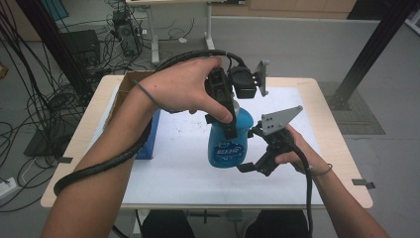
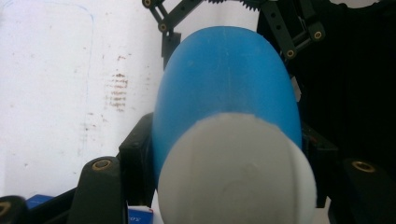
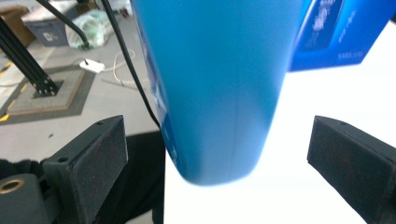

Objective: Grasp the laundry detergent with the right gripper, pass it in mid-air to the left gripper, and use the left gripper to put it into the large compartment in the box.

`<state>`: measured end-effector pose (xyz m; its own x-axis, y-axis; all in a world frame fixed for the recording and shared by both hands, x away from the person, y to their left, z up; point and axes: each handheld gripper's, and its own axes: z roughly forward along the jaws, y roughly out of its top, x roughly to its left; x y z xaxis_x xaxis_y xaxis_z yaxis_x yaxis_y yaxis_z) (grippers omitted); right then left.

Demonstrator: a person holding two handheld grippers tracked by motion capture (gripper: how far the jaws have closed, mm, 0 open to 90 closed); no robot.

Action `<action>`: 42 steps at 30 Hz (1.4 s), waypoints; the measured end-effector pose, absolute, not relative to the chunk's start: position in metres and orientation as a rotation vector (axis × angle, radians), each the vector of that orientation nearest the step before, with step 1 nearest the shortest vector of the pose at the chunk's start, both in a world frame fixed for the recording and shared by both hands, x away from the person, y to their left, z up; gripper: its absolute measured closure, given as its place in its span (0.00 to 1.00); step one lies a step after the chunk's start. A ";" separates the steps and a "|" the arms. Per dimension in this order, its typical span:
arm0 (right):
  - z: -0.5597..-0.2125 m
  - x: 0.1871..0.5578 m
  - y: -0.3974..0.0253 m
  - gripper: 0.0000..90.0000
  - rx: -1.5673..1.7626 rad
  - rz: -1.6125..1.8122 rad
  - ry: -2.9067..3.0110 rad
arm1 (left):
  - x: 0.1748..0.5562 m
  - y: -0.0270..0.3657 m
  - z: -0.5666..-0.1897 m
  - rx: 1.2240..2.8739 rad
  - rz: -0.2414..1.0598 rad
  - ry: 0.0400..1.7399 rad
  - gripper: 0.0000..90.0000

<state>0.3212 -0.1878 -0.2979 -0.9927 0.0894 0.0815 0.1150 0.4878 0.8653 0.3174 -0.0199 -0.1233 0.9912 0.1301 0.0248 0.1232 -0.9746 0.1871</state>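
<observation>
Bottle point(image 1: 228, 146): a blue bottle with a white cap point(image 2: 236, 172) and a printed label is held upright above the white mat point(image 1: 178, 168), near the middle of the table point(image 1: 89, 119); from the high view it cannot be told whether its base rests on the mat or hangs just over it.
Left gripper point(image 1: 229, 124): it is brought down from above by the left hand point(image 1: 185, 89); its jaws are pinched on the bottle's upper part, just under the cap, one on each side, as seen in the left gripper view.
Right gripper point(image 1: 252, 151): it is held low at the bottle's right side by the right hand point(image 1: 292, 148); its jaws are spread wide.
Right jaws and bottle: in the right gripper view the bottle's lower body point(image 3: 215, 88) is seen between the two jaws, with a clear gap on each side; neither pad is touching it.
Box point(image 1: 148, 136): a blue box is seen on the mat, left of the bottle and well apart from it, partly hidden by the left forearm.
Carton point(image 1: 131, 82): a brown carton is set at the table's far left corner, behind the box.
Mat: faint brown smudges point(image 2: 116, 88) are seen on it beside the bottle.
Cables: a black cable point(image 1: 99, 166) is trailed along the left forearm from the left gripper.
</observation>
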 end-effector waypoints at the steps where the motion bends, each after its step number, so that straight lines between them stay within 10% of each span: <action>1: -0.298 0.321 -0.189 0.06 -0.190 -1.552 -2.692 | 0.318 -0.019 -0.124 2.950 0.051 0.195 0.42; 42: -0.334 0.352 -0.237 0.08 -0.651 -0.583 -3.093 | 0.333 0.024 -0.123 2.894 0.097 0.485 0.42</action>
<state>0.3518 -0.2372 -0.3339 -0.9155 0.4022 0.0035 0.3758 0.8524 0.3635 0.3331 0.0236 -0.1229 0.9439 0.3288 0.0305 0.3154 -0.9250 0.2118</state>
